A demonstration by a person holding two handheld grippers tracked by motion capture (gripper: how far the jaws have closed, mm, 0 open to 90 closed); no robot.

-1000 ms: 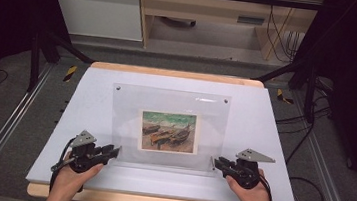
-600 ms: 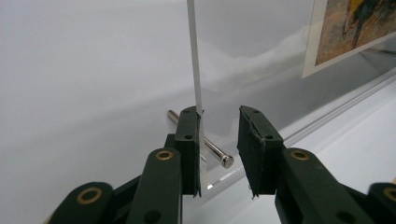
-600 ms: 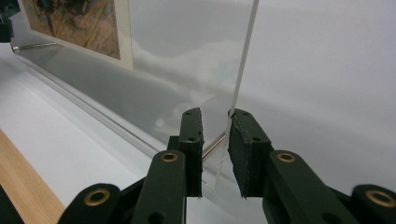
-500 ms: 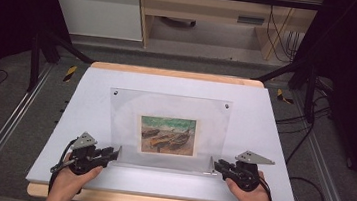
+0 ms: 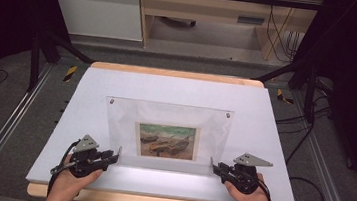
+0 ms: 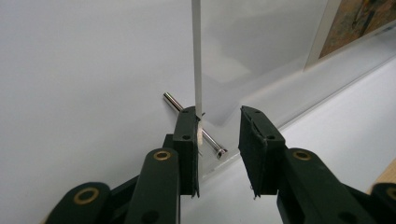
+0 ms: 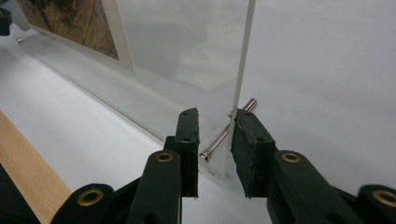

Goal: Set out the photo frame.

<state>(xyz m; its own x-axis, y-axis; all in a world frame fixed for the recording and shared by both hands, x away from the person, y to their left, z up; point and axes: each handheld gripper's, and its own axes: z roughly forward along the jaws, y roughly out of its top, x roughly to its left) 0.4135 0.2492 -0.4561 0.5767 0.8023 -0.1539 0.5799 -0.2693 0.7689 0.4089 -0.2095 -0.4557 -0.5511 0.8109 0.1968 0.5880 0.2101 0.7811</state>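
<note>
The high view is looking forward and down from above the person's side, taking in the whole table [image 5: 178,88]. Each gripper view is sitting close and low, looking along its jaws from opposite ends. All three are sharing the clear picture frame [image 5: 169,117] [image 6: 243,51] [image 7: 187,46].

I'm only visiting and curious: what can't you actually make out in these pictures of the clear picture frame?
- Painting: high view, too small to read its subject; both gripper views cut it off at the edge.
- Metal pin: left gripper view, its middle is hidden by the left hand-held gripper.
- Top screws: high view, too small.
</note>
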